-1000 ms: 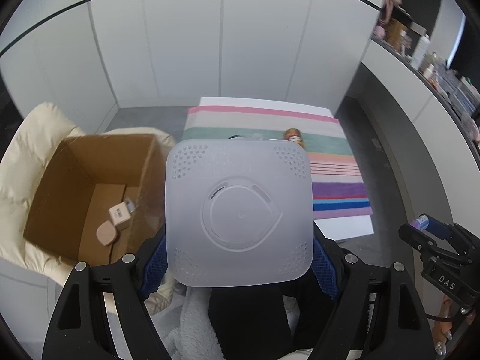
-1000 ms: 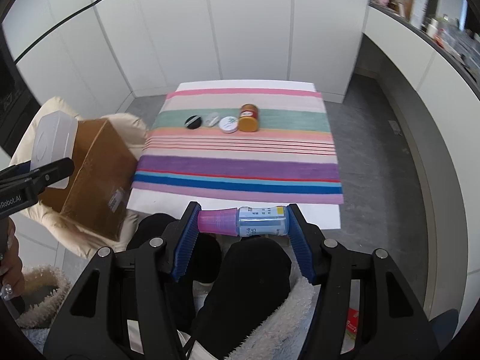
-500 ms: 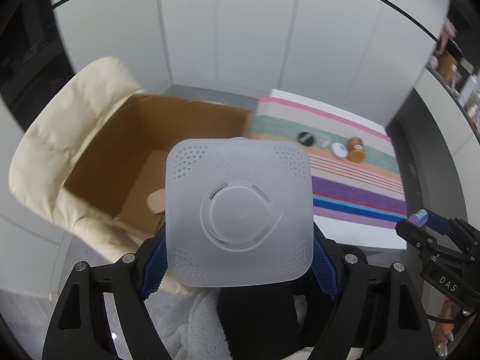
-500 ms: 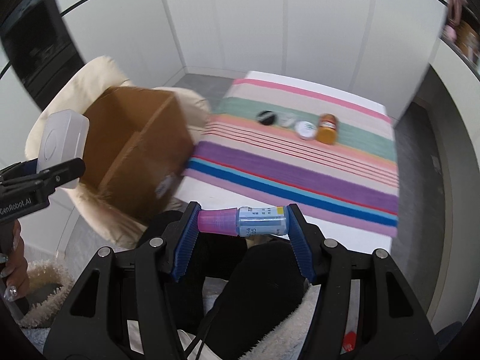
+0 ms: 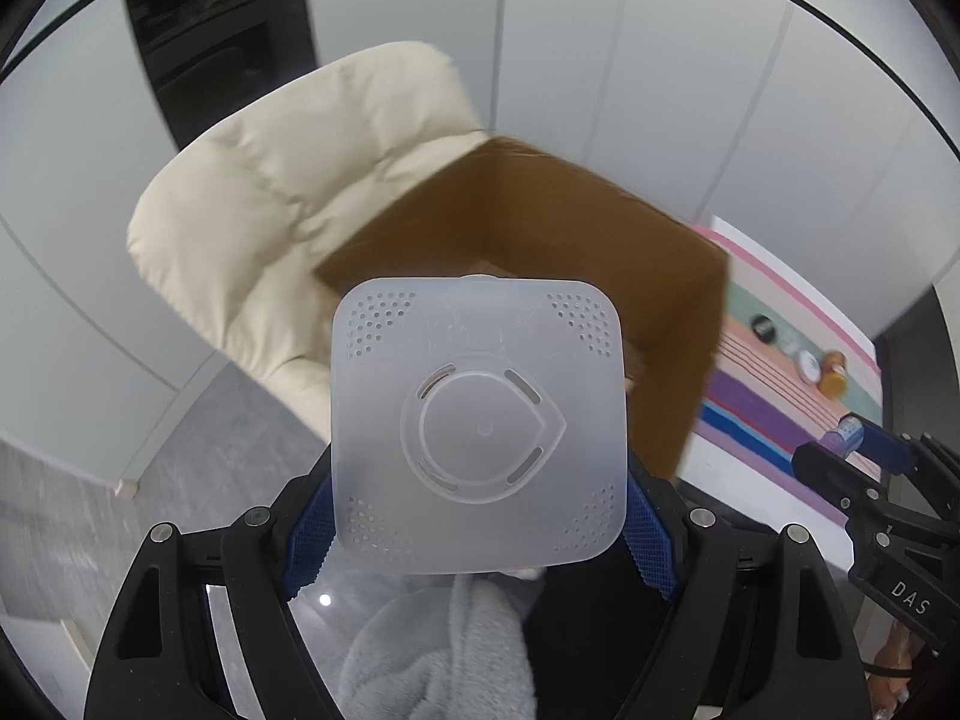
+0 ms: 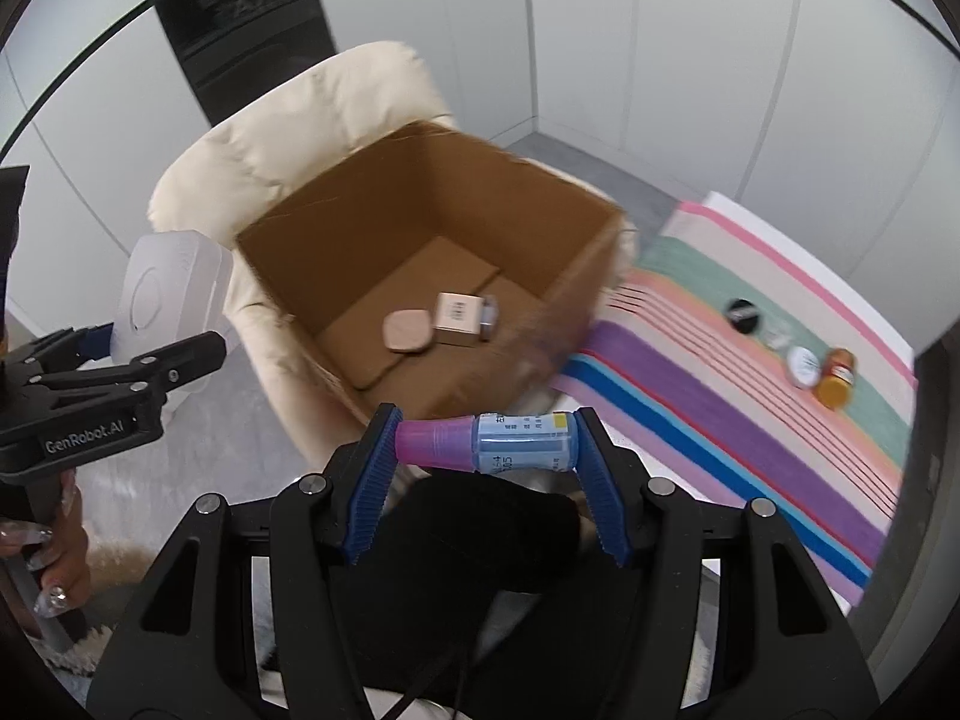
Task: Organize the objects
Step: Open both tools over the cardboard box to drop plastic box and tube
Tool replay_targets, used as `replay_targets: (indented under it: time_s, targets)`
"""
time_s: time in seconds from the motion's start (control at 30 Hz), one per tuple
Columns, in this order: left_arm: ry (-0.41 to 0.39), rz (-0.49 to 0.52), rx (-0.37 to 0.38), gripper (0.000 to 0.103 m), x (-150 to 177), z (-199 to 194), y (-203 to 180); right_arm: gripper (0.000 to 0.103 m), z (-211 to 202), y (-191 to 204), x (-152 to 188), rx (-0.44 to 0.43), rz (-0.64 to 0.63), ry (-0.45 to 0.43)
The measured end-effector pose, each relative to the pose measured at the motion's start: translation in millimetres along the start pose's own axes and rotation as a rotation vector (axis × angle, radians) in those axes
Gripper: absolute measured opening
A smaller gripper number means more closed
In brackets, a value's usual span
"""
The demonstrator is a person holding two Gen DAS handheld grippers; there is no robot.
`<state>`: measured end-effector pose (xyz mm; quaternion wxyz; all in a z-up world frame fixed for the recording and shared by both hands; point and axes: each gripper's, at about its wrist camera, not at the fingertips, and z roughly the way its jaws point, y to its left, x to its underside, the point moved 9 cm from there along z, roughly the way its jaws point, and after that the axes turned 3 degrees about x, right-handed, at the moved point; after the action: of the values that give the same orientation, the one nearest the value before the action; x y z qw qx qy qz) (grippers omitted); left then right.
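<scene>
Bottle (image 6: 489, 443) pinched crosswise in right tool (image 6: 486, 462), angled down; left tool (image 5: 477, 516) clamps translucent lid (image 5: 477, 426).

Cream padded fabric armchair (image 6: 312, 138) against pale grey panelled wall (image 6: 660, 48). Tall black glossy vertical panel (image 6: 234, 18) behind the armchair. Grey speckled floor (image 5: 198, 438) below, blurred. Pale grey fluffy fleece garment (image 5: 432, 648) and black trouser leg (image 6: 480, 546) at bottom edge.
</scene>
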<state>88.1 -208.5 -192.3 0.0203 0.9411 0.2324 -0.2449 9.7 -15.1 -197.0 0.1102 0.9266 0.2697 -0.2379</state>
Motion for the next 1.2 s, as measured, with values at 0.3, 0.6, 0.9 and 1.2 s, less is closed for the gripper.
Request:
replay_targets:
  time_s: [0.3, 0.6, 0.9, 1.2]
  targets:
    - [-0.005, -0.026, 0.002, 0.082, -42, 33, 8, 0.06, 45, 19, -37, 0.033, -0.038, 0.035]
    - [0.019, -0.026, 0.013, 0.083, -85, 80, -6, 0.06, 100, 6, -75, 0.072, -0.023, 0.061]
    - [0.057, -0.011, -0.038, 0.097, -97, 104, -4, 0.103, 127, -14, -90, 0.079, 0.04, 0.022]
    - [0.08, -0.01, -0.032, 0.097, -95, 114, -2, 0.103, 141, -24, -87, 0.065, 0.059, 0.058]
